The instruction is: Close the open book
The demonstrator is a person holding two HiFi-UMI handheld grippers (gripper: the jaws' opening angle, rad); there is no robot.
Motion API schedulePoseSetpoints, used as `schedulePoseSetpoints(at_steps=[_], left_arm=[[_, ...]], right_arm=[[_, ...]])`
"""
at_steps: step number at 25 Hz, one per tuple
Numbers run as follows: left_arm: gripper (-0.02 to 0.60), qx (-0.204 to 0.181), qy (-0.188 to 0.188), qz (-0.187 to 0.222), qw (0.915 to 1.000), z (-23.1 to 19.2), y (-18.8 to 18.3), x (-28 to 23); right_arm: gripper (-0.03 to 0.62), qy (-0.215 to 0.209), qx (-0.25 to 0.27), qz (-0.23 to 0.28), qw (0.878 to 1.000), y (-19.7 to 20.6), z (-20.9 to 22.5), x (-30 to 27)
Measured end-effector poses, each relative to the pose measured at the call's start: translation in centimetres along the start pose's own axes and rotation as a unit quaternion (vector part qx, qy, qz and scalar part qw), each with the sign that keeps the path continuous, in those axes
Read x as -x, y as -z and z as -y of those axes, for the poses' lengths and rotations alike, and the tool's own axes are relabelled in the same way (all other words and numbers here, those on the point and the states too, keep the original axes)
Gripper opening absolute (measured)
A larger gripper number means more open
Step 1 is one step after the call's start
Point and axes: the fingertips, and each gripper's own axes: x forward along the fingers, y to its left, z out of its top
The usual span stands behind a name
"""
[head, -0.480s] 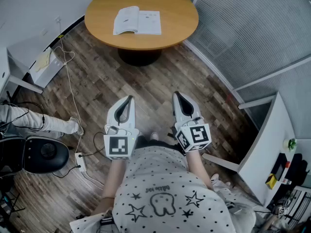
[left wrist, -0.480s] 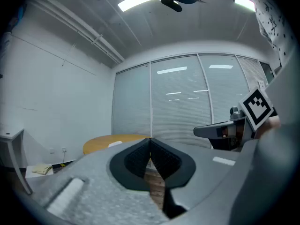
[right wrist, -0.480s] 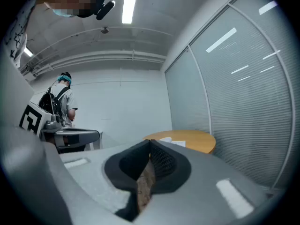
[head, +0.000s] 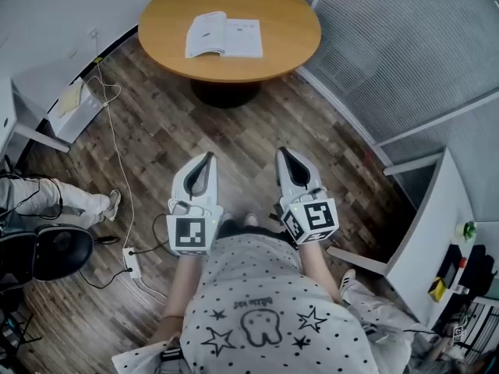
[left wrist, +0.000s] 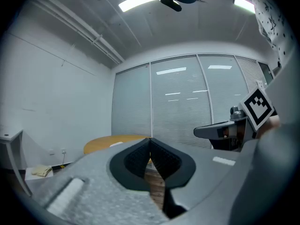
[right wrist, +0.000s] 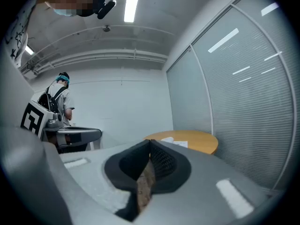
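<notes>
One open book (head: 224, 36), print unreadable, round table (head: 290, 23)

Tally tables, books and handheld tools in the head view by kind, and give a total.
Round wooden table: 1
Open white-paged book: 1
Grey two-jaw tools: 2 (left tool, right tool, both shut and empty)
Total: 4

I see the open book (head: 224, 37) lying on the table (head: 288, 29), far ahead. My left hand-held gripper (head: 207, 158) and right hand-held gripper (head: 281, 153) hang side by side above the floor (head: 234, 131) — a chair (head: 47, 252) stands off left.
</notes>
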Motion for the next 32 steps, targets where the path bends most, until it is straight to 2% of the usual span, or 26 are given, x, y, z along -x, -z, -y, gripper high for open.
schedulePoseSetpoints(at_steps=[9, 15, 20, 26, 32], left_arm=[[0.011, -0.007, 0.015, -0.002, 0.9999, -1.8, 0.8, 0.5], [0.011, -0.008, 0.022, -0.003, 0.9997, -2.0, 0.8, 0.2], [0.011, 0.001, 0.01, -0.009, 0.9999, -2.9, 1.5, -1.1], [0.011, 0.002, -0.005, -0.015, 0.9999, -4.5, 2.0, -5.1], [0.011, 0.012, -0.028, -0.01, 0.9995, -6.6, 1.4, -12.0]], right_arm=[[0.005, -0.006, 0.032, 0.006, 0.999, 0.1, -2.5, -0.8], [0.005, -0.004, 0.028, 0.003, 1.0, 0.4, -2.7, -1.7], [0.005, -0.013, 0.023, -0.005, 1.0, 0.9, -1.9, -3.2], [0.005, -0.027, 0.016, -0.015, 0.999, 1.5, 0.4, -7.5], [0.005, -0.048, 0.019, -0.019, 0.998, 0.3, 4.5, -13.5]])
